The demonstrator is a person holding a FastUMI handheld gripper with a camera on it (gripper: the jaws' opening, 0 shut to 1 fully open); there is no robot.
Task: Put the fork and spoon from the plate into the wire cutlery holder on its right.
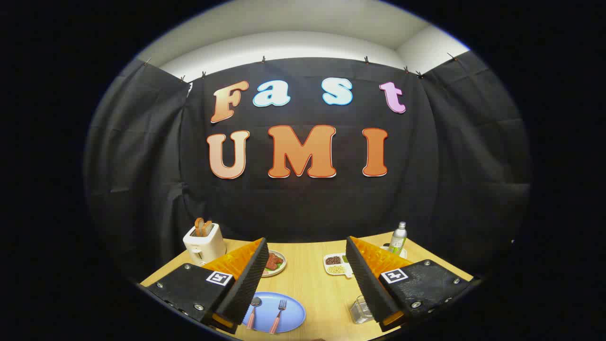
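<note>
So the hand-held gripper [303, 284] is held up above the desk [317, 289] with its fingers spread wide, and nothing is gripped between them. Plenty of bare wood can be seen in the gap.

The blue plate [289, 313] is found at the lower middle of the frame, just beside the tip of the left finger and partly tucked under it. On it, the spoon [253, 311] and the fork [278, 315] are laid side by side, a little apart. Both long axes are run roughly toward and away from the camera, heads pointed toward the far wall, striped handles pointed back toward the bottom of the frame, each tilted slightly. The spoon is the one closer to the left finger; the fork is nearer the open gap.

The wire cutlery holder [361, 310] is seen at the lower right of the frame, right against the right finger's tip, well apart from the plate across the bare wood.

So the whole thing is probably decided by this: the cutlery is set low and left of the gap's centre, which means a drop and a small shift left would likely be needed. Since the handles are lined up with the fingers' forward direction, closing across a handle looks workable without much twisting. Nothing has been picked up yet.
</note>
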